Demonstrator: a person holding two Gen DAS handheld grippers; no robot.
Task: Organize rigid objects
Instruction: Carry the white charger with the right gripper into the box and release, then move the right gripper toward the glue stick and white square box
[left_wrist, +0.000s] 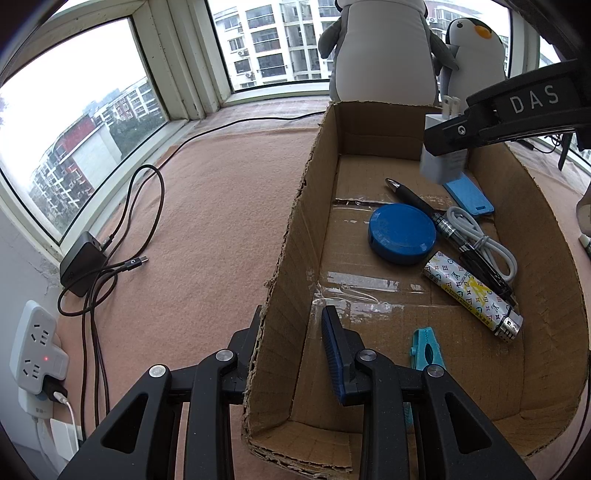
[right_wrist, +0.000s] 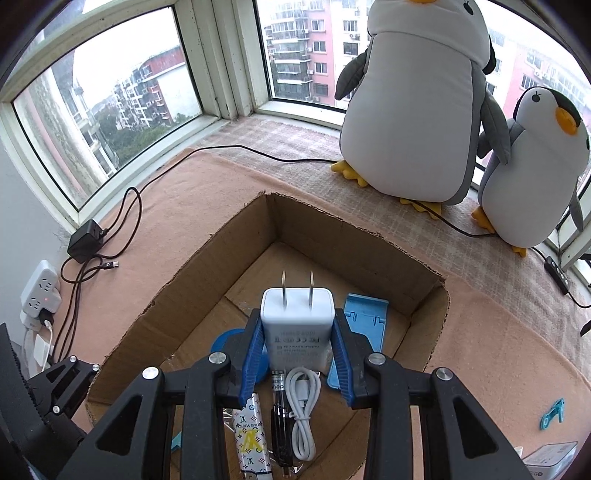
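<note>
- The right gripper (right_wrist: 297, 354) is clamping a white wall charger (right_wrist: 297, 325) between its blue pads, one pad pressing on each side of the body.
- The charger is hanging above the open cardboard box (right_wrist: 177, 284), over its far half, clear of the floor and the walls.
- Its two metal prongs are pointing away from the gripper toward the far wall of the box; its long axis is running along the fingers.
- Directly under and behind it, a blue stand (right_wrist: 365, 317) is lying against the right wall, and a coiled white cable (right_wrist: 303, 410), a dark pen (right_wrist: 279, 413) and a patterned lighter (right_wrist: 251, 439) are lying side by side on the box floor.
- A blue round case (left_wrist: 402, 233) is sitting near the middle; bare floor is showing along the far wall and the left side.
- The left gripper (left_wrist: 291, 354) is pinching the near left wall of the box, one finger outside and one inside.
- A teal clip (left_wrist: 426, 349) is lying in the box, just beside that inner finger.
</note>
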